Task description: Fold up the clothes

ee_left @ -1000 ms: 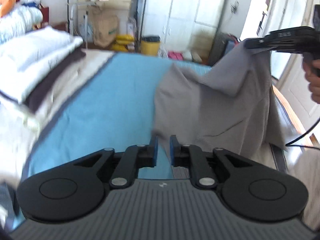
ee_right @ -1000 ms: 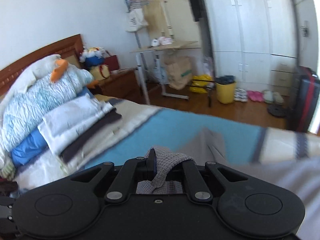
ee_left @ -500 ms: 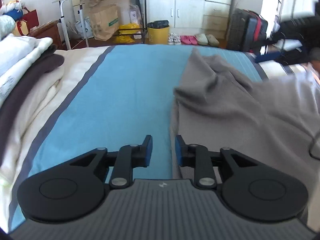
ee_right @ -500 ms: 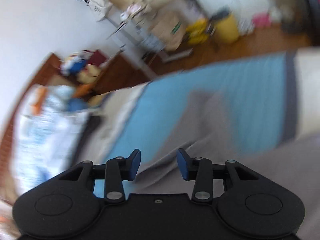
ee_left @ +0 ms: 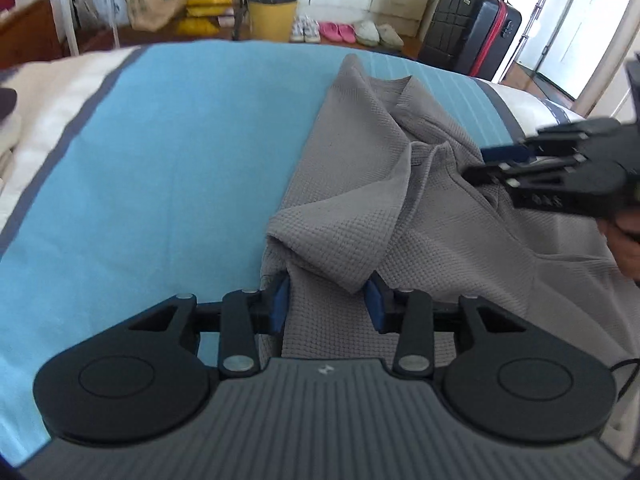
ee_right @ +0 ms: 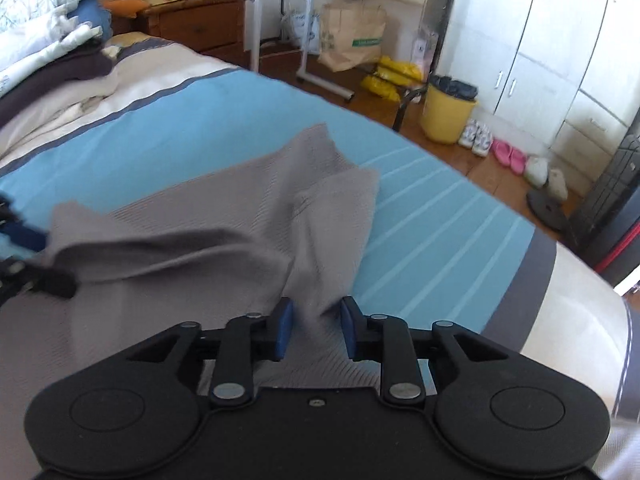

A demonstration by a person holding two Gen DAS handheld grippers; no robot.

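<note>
On the bed, a grey garment is lying rumpled while both the left gripper and right gripper are hovering with jaws wide, fabric between them

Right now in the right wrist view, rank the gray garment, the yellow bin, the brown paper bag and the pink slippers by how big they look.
1. gray garment, though it lies nearest the camera.
2. brown paper bag and yellow bin: too alike to rank.
3. pink slippers.
</note>
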